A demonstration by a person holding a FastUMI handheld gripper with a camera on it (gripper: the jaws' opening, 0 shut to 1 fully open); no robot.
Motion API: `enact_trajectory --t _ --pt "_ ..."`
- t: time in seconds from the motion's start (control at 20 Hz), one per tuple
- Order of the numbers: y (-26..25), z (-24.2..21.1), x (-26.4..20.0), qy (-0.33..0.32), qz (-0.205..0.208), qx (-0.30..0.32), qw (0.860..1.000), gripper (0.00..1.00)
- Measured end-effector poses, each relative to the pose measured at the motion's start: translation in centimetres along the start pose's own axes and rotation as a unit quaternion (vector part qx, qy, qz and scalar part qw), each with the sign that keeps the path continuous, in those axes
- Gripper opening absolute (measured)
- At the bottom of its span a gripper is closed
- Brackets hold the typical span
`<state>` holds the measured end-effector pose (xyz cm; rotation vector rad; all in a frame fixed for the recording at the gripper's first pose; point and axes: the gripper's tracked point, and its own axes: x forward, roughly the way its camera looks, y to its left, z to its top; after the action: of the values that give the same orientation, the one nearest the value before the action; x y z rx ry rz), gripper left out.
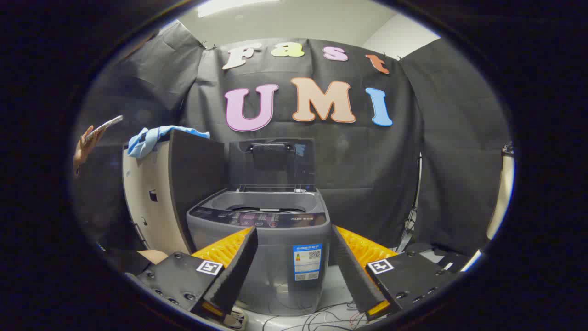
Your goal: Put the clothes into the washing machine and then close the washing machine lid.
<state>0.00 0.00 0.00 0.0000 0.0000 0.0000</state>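
Nothing of the task looks done so far: the gripper (294, 266) has its fingers (236, 271) spread wide with nothing between them, and the washing machine (262, 239) stands straight ahead, framed in the gap between the fingers, with its lid (272, 161) raised upright at the back and the tub open. As far as can be seen into the tub, no clothes lie in it, though most of its inside is hidden behind the rim. The clothes — a light blue cloth (149, 138) — lie draped over the top of a tall pale cabinet (147, 202) just to the left of the machine, well above the tub. So fetching, dropping in and shutting the lid all seem left to do. A dark panel (195, 179) leans between cabinet and machine and may crowd the path from cloth to tub. A hand holding a phone (94, 135) shows further left, and loose cables (321, 315) trail on the floor by the machine's foot.
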Motion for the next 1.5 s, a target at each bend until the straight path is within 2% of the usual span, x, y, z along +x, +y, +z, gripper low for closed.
enact_trajectory --t 1.0,1.2,1.5 --pt "0.5 0.5 0.5 -0.001 -0.011 0.002 1.000 0.98" --pt "4.4 5.2 3.1 -0.013 0.006 -0.002 1.000 0.98" --pt "15.1 15.4 8.6 -0.065 0.096 -0.005 0.993 0.98"
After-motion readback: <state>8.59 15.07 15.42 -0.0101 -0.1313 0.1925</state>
